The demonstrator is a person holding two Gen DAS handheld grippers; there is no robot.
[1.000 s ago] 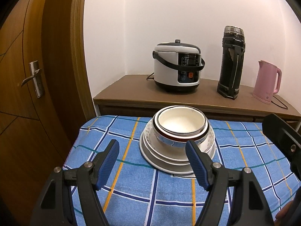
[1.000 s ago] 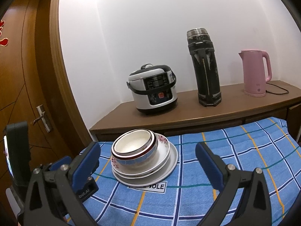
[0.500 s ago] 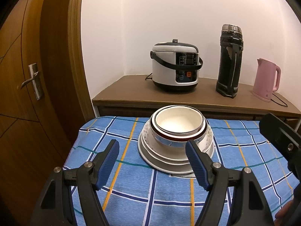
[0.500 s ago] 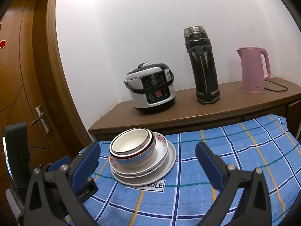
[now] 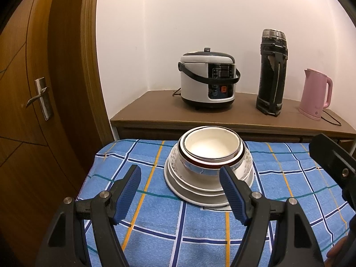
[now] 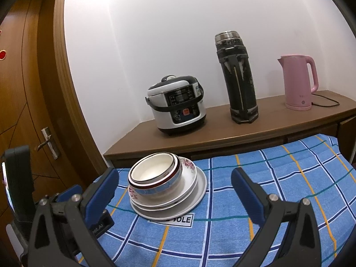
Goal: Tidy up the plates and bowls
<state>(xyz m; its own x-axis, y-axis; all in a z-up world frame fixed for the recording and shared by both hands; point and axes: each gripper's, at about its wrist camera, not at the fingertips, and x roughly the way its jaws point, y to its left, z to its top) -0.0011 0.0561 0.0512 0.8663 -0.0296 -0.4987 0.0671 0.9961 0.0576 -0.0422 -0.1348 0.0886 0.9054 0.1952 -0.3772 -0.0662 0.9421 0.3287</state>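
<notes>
On the tabletop (image 5: 155, 218), under a blue checked cloth, bowls (image 5: 212, 150) sit nested atop stacked plates (image 5: 195, 191), near the far edge. Left claw (image 5: 180, 191) hangs open and empty just short of the stack. Right claw (image 6: 174, 194) likewise open, empty, with the stack toward its left finger. Behind, on a sideboard (image 5: 155, 113): cooker (image 5: 208, 79), flask (image 5: 272, 73), pink kettle (image 5: 314, 98).

White walls (image 5: 222, 11), wooden door (image 5: 33, 89) (lever handle), brown sideboard (image 6: 222, 133) behind.
</notes>
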